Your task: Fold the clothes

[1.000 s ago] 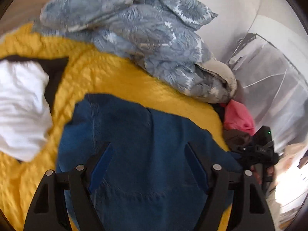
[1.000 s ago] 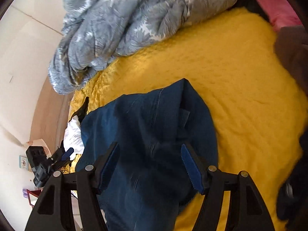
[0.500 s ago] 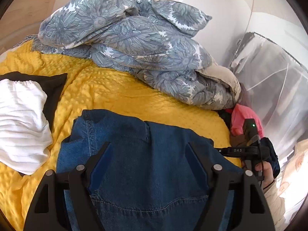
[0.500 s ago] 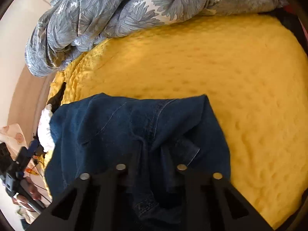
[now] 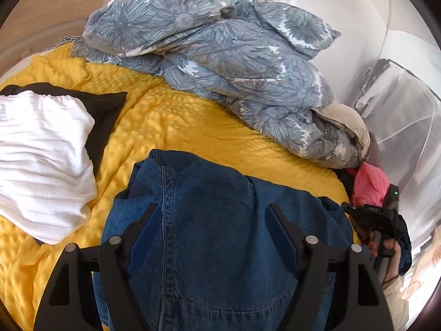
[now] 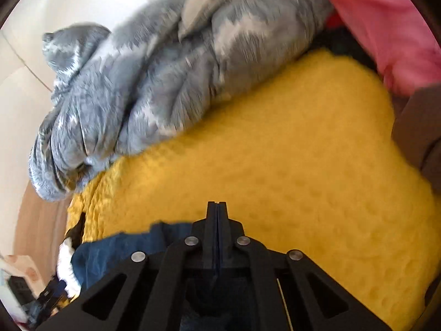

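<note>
On the bed, across the yellow blanket point(image 5: 193, 127), the blue denim garment point(image 5: 220, 234) lay spread between both tools. The left hand-held gripper point(image 5: 212, 234) hung over it with jaws wide, touching nothing that I could see. The right hand-held gripper point(image 6: 217, 215) had its jaws pressed together at the denim's edge, though whether cloth was actually caught between them could not be told from that blurred view. The risk: if only a thin fold was pinched, a pull could let the heavy denim slip free and slump. The grey floral duvet point(image 5: 234, 63) and white cloth point(image 5: 41, 160) sat near, so a wide sweep might drag them along.
</note>
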`<state>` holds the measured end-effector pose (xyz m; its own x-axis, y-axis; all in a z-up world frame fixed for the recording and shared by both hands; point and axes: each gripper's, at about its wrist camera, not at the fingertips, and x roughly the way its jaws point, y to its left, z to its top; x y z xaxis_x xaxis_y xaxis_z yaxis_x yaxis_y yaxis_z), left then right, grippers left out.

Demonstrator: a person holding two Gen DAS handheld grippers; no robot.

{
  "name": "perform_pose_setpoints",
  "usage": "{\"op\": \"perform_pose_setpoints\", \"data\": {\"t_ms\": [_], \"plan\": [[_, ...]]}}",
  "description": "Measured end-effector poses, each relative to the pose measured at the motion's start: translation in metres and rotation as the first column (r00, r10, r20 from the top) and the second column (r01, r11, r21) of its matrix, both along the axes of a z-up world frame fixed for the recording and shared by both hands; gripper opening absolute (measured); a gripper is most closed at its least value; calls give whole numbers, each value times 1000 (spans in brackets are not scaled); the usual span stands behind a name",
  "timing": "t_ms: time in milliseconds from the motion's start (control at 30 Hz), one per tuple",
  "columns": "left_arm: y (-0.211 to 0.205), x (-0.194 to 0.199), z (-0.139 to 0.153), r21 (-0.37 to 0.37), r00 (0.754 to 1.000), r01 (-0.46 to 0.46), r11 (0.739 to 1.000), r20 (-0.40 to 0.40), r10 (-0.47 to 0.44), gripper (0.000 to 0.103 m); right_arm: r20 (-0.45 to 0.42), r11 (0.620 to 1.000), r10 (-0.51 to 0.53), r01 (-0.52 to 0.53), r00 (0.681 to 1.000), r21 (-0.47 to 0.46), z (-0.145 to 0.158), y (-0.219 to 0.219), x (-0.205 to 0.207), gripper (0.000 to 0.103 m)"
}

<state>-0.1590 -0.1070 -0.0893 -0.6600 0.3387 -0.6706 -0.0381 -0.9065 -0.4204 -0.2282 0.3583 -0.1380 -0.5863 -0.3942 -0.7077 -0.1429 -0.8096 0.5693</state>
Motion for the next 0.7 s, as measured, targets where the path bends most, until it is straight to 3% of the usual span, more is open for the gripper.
{"op": "perform_pose_setpoints", "data": {"t_ms": [67,133,200,267,367,400,467,500,633,700], "plan": [[-1,-5,-2,1,1000,-5,1000,2,5,79,4,997,72,-72,997,-22,11,-5,1,11],[-1,-7,-5,10,1000,-14,1000,14,14,79,8,991,134,-134,991,-17,22,-14,3,71],[1,-8,-6,12,1000,-6,1000,22,6,79,8,983,183,-183,983,4,32,-25,5,78],[6,-6,-5,-4,1000,2,1000,19,-2,79,-4,979,201,-201,980,45,37,-37,6,78],[9,-4,-3,1,1000,15,1000,13,-15,79,62,960,225,-232,972,157,27,-57,1,78],[9,-3,-2,2,1000,17,1000,8,-17,79,86,952,227,-239,970,193,22,-63,-1,72],[9,-2,0,-3,1000,16,1000,3,-16,79,110,948,235,-253,966,195,12,-71,-5,40],[9,-2,-1,-4,1000,15,1000,5,-15,79,116,948,249,-266,962,172,6,-73,-7,11],[6,-3,-3,-6,1000,1,1000,13,-1,79,107,943,257,-273,961,191,2,-77,-8,7],[3,-4,-5,-6,1000,-11,1000,15,11,79,49,965,212,-217,976,148,8,-68,-8,6]]}}
